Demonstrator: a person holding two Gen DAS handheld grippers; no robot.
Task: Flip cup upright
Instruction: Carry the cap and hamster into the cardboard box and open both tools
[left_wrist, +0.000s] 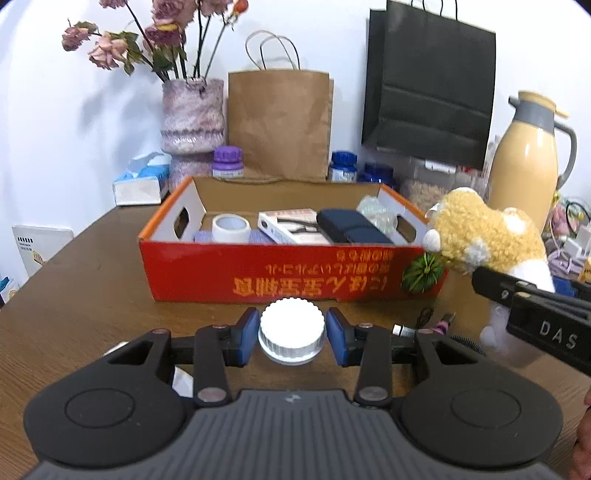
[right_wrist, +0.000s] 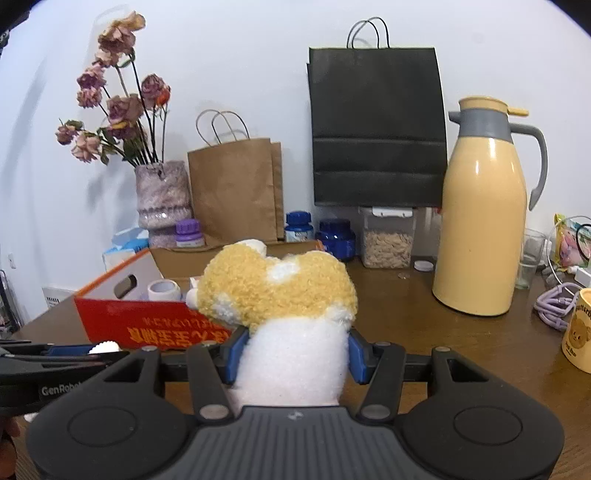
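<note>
- Left edge of the brown table (left_wrist: 92, 273): a tissue box (left_wrist: 142, 179) by the wall, then a knitted vase (left_wrist: 192, 114) of dried roses.
- The red cardboard box (left_wrist: 258, 271) holds a tape roll (left_wrist: 231, 228) and a dark pouch (left_wrist: 351, 225).
- The left gripper (left_wrist: 291, 334) has its blue pads on either side of a white ribbed cap (left_wrist: 291, 328) on a clear container, jaws partly closed around it.
- The right gripper (right_wrist: 293, 354) is clamped on the white base of a plush toy (right_wrist: 280, 291), jaws narrowly apart.
- Further right stand a yellow thermos jug (right_wrist: 484, 221) and a yellow bear mug (right_wrist: 580, 332), upright at the table's right edge.
</note>
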